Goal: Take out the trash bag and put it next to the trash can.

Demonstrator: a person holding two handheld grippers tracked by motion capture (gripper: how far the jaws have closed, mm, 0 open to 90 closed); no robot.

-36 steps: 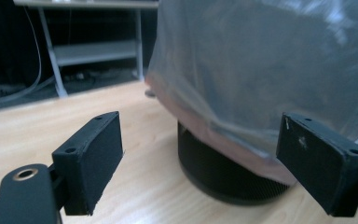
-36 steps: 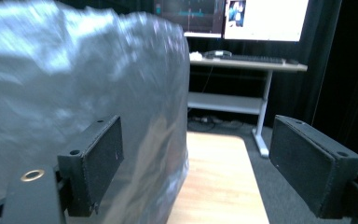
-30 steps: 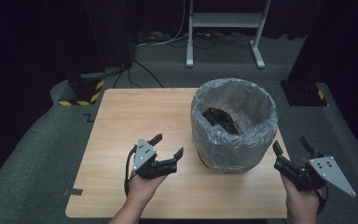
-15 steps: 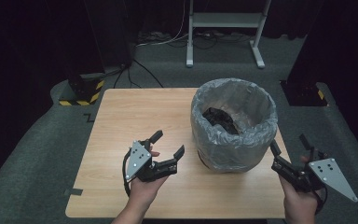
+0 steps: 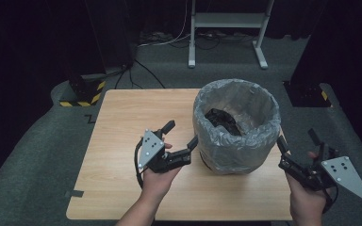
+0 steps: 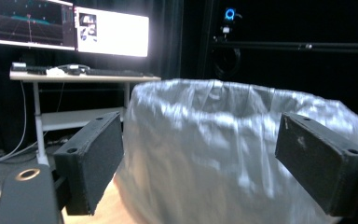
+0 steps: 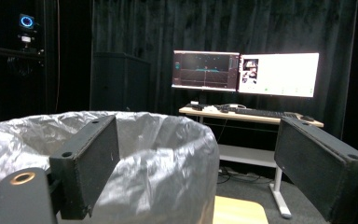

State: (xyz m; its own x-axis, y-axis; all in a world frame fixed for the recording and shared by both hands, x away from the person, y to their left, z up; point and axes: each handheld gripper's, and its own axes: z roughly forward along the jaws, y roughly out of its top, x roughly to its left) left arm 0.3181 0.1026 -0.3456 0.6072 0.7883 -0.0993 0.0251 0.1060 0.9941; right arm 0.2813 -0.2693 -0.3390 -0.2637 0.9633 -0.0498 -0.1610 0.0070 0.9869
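High view: lined bin (image 5: 235, 123) holds dark scraps (image 5: 222, 120); both grippers' fingers wide apart, empty

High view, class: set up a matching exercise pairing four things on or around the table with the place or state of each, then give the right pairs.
1. left tool
2. right tool
3. round bin lined with a clear plastic bag
4. light wooden table

A. beyond the table's right edge
B. dark contents inside
C. open, left of the bin
D. under the bin

Pairs: 1-C, 2-A, 3-B, 4-D
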